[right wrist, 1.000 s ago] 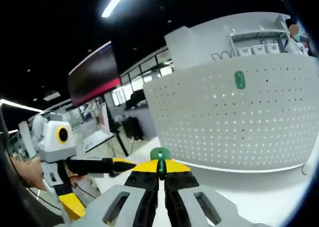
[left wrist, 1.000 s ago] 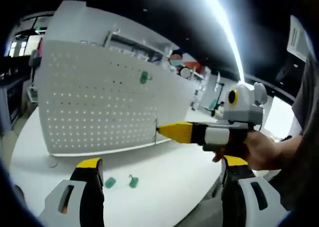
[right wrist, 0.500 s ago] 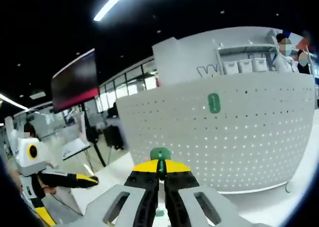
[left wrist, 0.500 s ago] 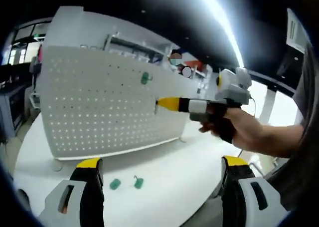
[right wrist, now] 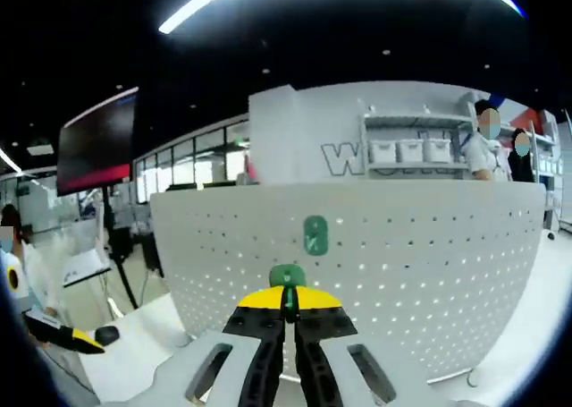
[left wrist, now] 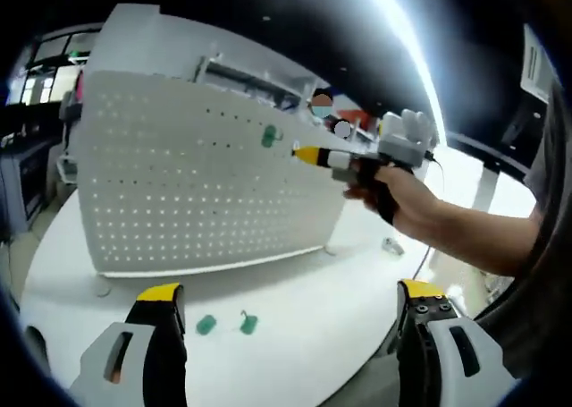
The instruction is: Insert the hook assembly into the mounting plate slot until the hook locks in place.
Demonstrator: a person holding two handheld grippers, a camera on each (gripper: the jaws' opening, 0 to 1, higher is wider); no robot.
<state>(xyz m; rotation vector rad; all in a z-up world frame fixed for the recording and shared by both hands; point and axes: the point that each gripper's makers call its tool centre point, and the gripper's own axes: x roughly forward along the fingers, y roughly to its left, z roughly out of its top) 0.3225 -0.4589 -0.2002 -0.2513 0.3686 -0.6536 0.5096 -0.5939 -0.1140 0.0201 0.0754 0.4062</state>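
Green hook (right wrist: 288, 277) — pinched in right gripper (right wrist: 288, 310) tips

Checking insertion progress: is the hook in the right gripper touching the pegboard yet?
Apart. In the left gripper view, white board shows between the right gripper tip and the pegboard; the held green hook isn't seated.

Open air before pegboard (right wrist: 420, 273), mounted green hook (right wrist: 315, 234) apparently sole obstruction

A green hook (right wrist: 288, 277) sits pinched upright at the right claw's tips, facing the white perforated plate (right wrist: 429, 273), which stands upright on the table and already carries one green hook (right wrist: 315, 235).
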